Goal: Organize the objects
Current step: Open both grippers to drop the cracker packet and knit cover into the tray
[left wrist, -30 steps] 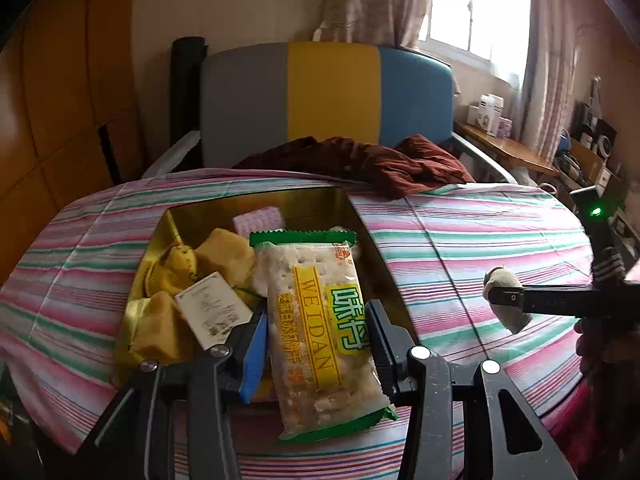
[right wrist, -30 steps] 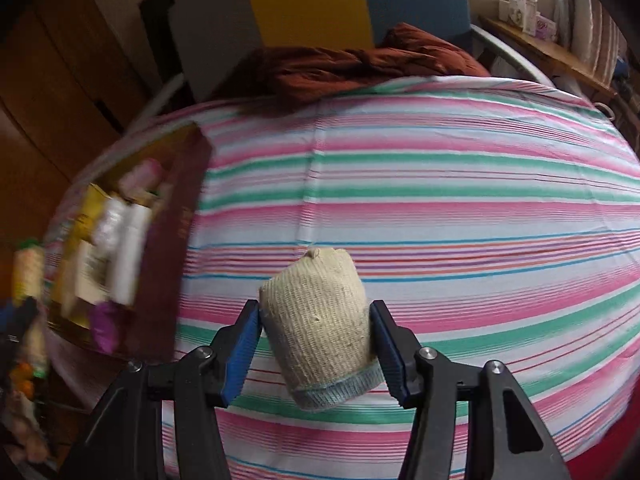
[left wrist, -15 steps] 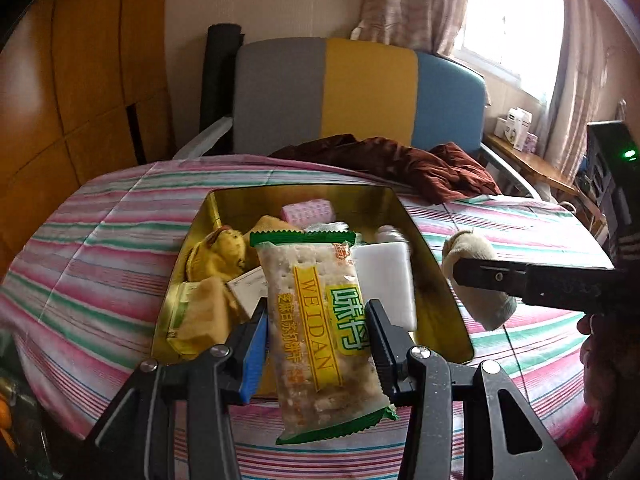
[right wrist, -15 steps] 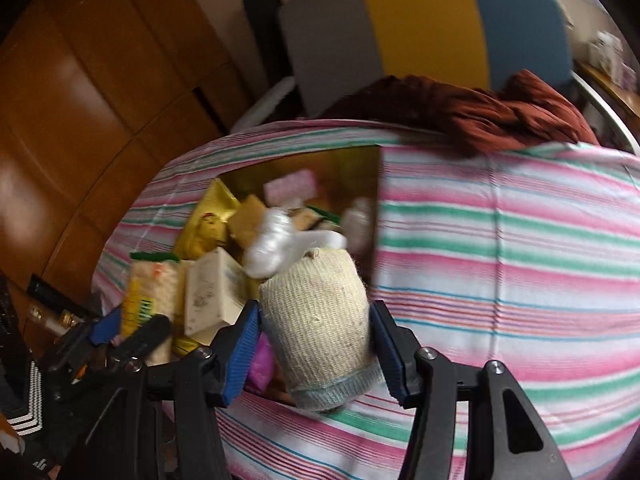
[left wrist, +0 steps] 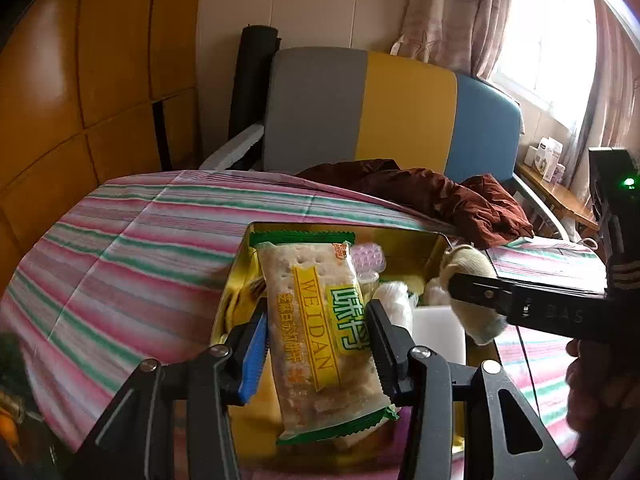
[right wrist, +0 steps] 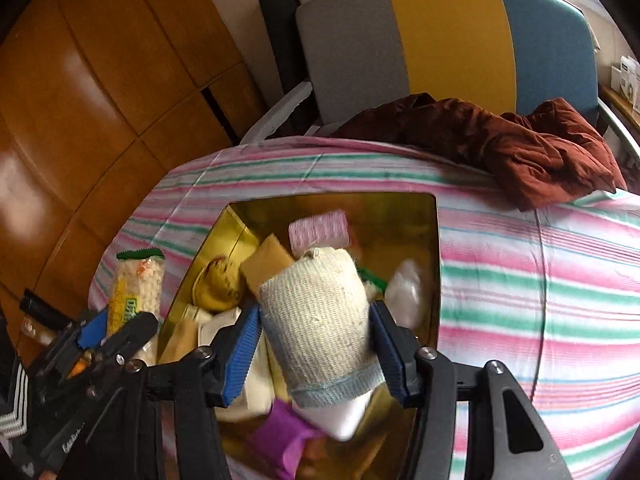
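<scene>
My left gripper [left wrist: 318, 344] is shut on a cracker packet [left wrist: 320, 328] with a yellow WEIDAN label, held above the near left part of a gold tin box [left wrist: 416, 240]. My right gripper [right wrist: 316, 344] is shut on a cream rolled sock [right wrist: 320, 320], held over the tin box [right wrist: 400, 208]. The sock [left wrist: 472, 280] and right gripper [left wrist: 480, 300] also show in the left wrist view at the box's right side. The packet [right wrist: 138, 292] and left gripper [right wrist: 104, 332] show at the left in the right wrist view. The box holds several small items.
The box sits on a pink, green and white striped cloth [left wrist: 140, 248]. A dark red garment [right wrist: 520, 148] lies at the far edge, before a grey, yellow and blue chair [right wrist: 440, 40]. Wooden panels [left wrist: 80, 80] stand at the left.
Both grippers have moved left with their loads. The right gripper went from over the bare cloth to over the box. The left gripper drifted towards the box's left side.
</scene>
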